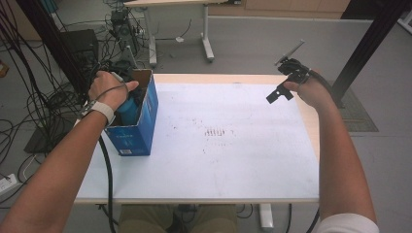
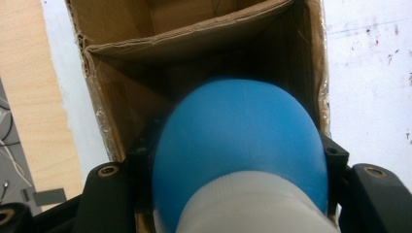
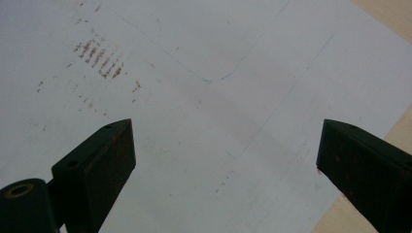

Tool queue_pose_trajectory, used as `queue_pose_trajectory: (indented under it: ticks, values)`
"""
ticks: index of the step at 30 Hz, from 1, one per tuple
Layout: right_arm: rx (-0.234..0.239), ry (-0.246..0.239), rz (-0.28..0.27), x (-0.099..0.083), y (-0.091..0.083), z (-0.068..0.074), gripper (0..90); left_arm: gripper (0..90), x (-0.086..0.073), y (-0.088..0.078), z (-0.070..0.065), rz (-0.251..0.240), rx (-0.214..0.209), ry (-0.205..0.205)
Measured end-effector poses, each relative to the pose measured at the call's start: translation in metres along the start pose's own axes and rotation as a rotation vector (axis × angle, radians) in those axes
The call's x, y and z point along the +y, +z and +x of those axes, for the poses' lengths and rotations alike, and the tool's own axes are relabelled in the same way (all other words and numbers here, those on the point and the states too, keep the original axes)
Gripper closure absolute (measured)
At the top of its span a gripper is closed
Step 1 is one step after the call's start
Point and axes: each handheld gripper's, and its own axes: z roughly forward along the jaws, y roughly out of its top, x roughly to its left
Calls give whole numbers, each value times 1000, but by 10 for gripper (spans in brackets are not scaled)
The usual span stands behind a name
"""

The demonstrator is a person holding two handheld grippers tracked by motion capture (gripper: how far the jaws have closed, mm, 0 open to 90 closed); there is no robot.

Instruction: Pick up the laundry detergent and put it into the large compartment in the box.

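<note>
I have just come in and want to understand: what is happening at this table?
A person is lowering a blue bottle into an open blue cardboard box at the table's left edge, gripped in the left gripper. The right gripper hangs over the white mat, jaws wide apart and holding nothing.

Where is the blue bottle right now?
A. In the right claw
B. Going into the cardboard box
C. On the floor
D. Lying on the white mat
B: the left claw grips the blue bottle over the open box, at the table's left edge.
</note>
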Motion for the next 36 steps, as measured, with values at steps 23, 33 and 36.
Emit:
queue_pose_trajectory:
  ticks: [23,33,36]
  values:
    - [2,5,5,-1,3,-2,69,387,3,27,3,40,-2,6]
    - [1,4,9,0,4,-2,69,388,3,29,5,40,-8,6]
    - [2,7,10,0,4,-1,69,388,3,29,5,39,-8,7]
